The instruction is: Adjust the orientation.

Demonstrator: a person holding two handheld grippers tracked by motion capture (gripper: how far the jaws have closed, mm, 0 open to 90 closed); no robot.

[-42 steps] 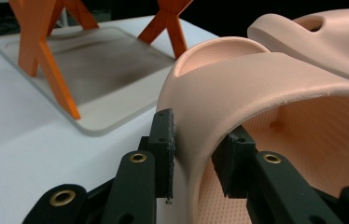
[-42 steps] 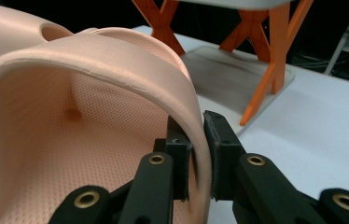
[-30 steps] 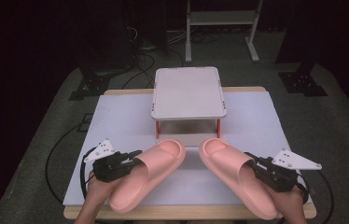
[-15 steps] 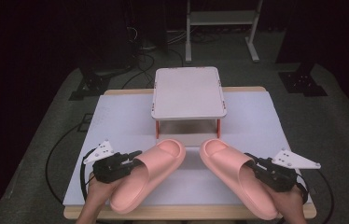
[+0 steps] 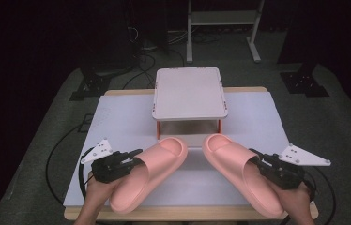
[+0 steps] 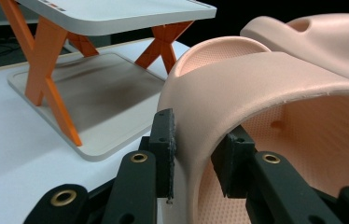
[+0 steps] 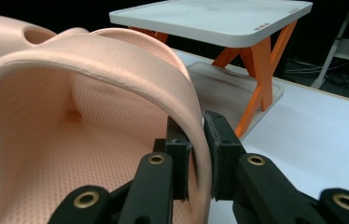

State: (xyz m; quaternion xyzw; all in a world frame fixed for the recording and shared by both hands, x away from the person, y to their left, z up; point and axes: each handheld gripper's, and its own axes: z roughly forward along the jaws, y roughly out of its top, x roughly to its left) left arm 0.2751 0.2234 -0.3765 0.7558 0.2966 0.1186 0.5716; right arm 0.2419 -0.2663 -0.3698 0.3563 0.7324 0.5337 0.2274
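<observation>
Two soft pink slides lie on the white table [image 5: 258, 112] near its front edge, toes angled inward toward each other and toward the small rack at the middle. Each has a wide arched strap over a footbed dotted with fine texture, and a thick rounded sole.

The left slide [image 5: 149, 172] sits toward the front left corner. The left gripper [image 5: 133, 157] has its jaws closed on the outer side of that slide's strap; in the left gripper view the pads [image 6: 165, 149] sit one outside and one inside the strap wall [image 6: 256, 88], pinching it. The right slide [image 5: 241, 171] sits toward the front right corner, and the right gripper [image 5: 257, 161] clamps the outer side of its strap the same way, the foam squeezed thin between the two black pads [image 7: 219, 149].

The rack [image 5: 189, 92] has a pale flat top shelf on orange crossed legs and a lower tray [image 6: 93, 98] resting on the table. Both levels are bare. The slide toes stop just short of the lower tray's front edge
</observation>
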